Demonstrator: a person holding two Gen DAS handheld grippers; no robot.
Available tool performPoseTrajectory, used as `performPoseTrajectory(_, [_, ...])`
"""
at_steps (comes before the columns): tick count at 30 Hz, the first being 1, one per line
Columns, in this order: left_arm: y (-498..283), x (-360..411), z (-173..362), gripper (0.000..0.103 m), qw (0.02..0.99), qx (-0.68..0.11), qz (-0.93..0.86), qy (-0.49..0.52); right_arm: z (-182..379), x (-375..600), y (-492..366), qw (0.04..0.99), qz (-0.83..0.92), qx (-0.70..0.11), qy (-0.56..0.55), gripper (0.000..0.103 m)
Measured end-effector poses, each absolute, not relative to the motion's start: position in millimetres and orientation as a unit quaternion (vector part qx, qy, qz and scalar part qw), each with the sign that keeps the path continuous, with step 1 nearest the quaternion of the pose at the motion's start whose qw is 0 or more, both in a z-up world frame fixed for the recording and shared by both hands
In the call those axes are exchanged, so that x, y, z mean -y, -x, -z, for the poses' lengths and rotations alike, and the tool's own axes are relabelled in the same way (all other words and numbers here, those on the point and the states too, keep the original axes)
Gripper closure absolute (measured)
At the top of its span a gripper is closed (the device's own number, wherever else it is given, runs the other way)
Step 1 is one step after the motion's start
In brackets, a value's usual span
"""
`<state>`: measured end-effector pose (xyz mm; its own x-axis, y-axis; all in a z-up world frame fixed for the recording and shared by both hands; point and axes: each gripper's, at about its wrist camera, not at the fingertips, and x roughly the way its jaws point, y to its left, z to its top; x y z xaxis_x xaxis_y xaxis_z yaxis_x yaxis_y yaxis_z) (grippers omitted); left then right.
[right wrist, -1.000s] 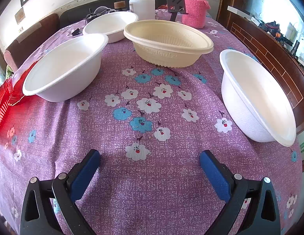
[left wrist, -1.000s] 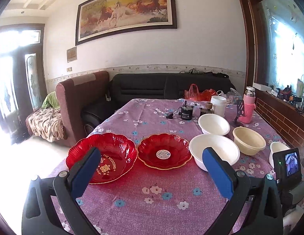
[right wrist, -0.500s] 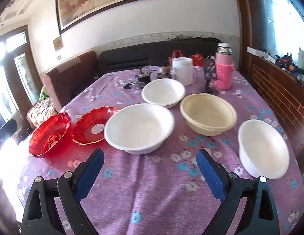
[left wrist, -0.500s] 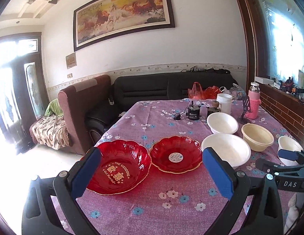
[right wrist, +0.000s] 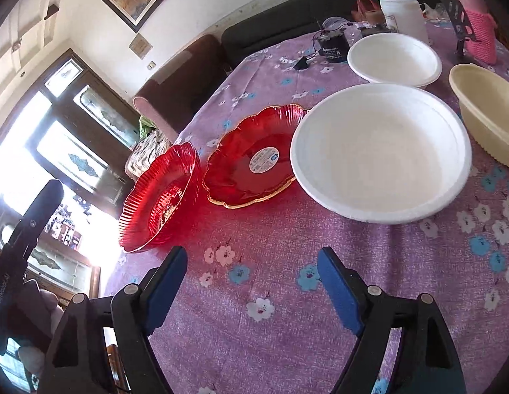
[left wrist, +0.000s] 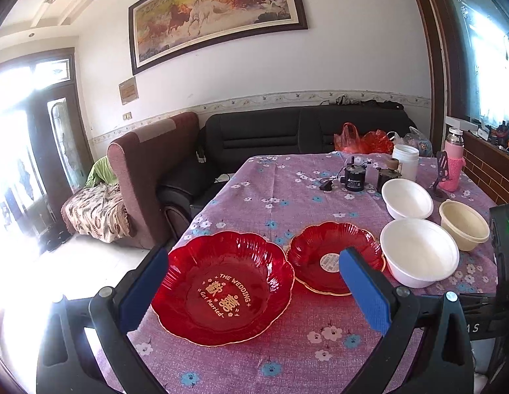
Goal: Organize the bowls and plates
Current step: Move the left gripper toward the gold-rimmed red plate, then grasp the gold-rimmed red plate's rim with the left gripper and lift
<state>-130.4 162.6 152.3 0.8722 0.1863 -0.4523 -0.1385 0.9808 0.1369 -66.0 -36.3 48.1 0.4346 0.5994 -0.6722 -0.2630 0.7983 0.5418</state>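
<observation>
Red, the big plate [left wrist: 223, 287] lay near the table's near-left corner just ahead of my left gripper [left wrist: 251, 292], nearer than my right gripper [right wrist: 248, 287]; both gaped empty.

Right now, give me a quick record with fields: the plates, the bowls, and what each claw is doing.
plates: red wedding plate beside smaller red plate, its centre carrying a sticker
bowls: large white bowl, smaller white bowl behind it, cream bowl at right
surface: floral purple tablecloth
left claw: open, empty
right claw: open, empty
</observation>
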Motion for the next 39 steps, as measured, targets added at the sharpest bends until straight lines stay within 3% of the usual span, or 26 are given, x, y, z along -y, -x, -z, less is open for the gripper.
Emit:
performPoseTrajectory(11, [110.7,-166.4,-143.5,0.000,0.962,-0.256,-0.075,-0.053,-32.8,43.3,15.6,0.830,-0.219,-0.473,-0.198,0.017])
performPoseTrajectory(23, [79.9,-168.7,-138.4,0.000,0.957,-0.287,-0.044,-0.031,-34.8,48.6,20.2,0.829,-0.223,-0.468,-0.208,0.017])
performPoseTrajectory(30, [-2.4,-189.0,-150.8,0.000,0.939,-0.339,0.027,0.049,-29.3,26.9,8.2,0.835,-0.209,-0.469,-0.198,0.017])
performPoseTrajectory(39, [-103.9,-176.3,-93.6,0.000,0.885,-0.454,0.066,0.080,-22.0,12.5,-3.5,0.838,-0.191,-0.473,-0.193,0.017])
